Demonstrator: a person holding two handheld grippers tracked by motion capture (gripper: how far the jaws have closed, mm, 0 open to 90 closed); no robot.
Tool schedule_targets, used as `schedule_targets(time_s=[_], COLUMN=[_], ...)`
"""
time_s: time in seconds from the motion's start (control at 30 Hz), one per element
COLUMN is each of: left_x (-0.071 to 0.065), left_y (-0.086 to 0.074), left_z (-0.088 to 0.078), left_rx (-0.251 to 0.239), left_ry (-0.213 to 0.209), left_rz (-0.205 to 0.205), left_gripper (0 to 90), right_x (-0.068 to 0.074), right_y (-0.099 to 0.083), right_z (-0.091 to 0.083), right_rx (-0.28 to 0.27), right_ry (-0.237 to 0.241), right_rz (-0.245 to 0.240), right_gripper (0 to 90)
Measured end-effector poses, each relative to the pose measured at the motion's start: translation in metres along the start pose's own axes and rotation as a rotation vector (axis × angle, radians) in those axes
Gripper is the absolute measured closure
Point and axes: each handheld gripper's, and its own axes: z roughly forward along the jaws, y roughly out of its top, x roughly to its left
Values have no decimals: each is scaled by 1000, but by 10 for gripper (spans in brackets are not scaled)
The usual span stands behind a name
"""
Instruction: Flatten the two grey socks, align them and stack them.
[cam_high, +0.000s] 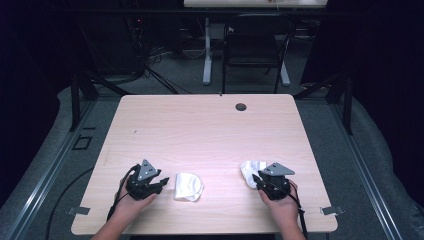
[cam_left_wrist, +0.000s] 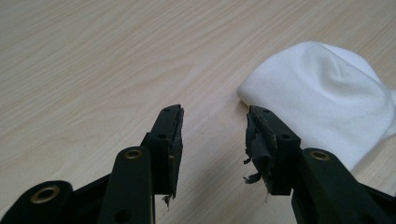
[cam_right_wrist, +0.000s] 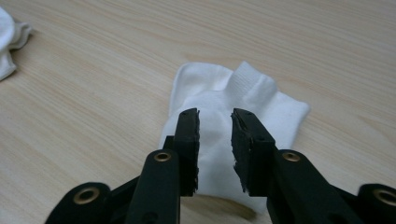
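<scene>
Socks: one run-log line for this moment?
left gripper: open, beside left sock | right gripper: open, jaws over right sock | table: both socks flat

2 socks on the counter (cam_high: 210, 125), near its front edge, well apart. Left sock (cam_high: 188, 187) lies just right of the left gripper (cam_high: 161, 182). Right sock (cam_high: 251, 171) lies just left of and behind the right gripper (cam_high: 257, 179). A chair (cam_high: 255, 47) stands on the floor behind the counter.

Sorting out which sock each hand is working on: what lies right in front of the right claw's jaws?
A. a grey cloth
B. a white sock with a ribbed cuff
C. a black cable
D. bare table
B: in the right gripper view, the right claw points at a white sock with its ribbed cuff showing, lying flat on the table.
</scene>
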Motion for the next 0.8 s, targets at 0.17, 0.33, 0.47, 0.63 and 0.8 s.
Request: schedule_targets(time_s=[0.17,0.33,0.47,0.63,0.8], left_x=[3,7,9,11,11], left_y=[-1,-2,-2,-2,-3], left_z=[0,0,-1,0,0], left_rx=[3,1,2,2,4], left_ry=[-8,-13,-12,-17,-19], left_rz=[-18,-44,-57,-68,-67], left_gripper=[559,558,556,556,553], right_x=[-5,-6,-6,-7,-9], right_y=[1,4,6,5,5], right_z=[0,-1,4,9,9], right_rx=[-1,-1,11,33,33], right_ry=[0,-6,0,-3,-8], right_rz=[18,23,19,9,18], right_gripper=[797,860,887,900,900])
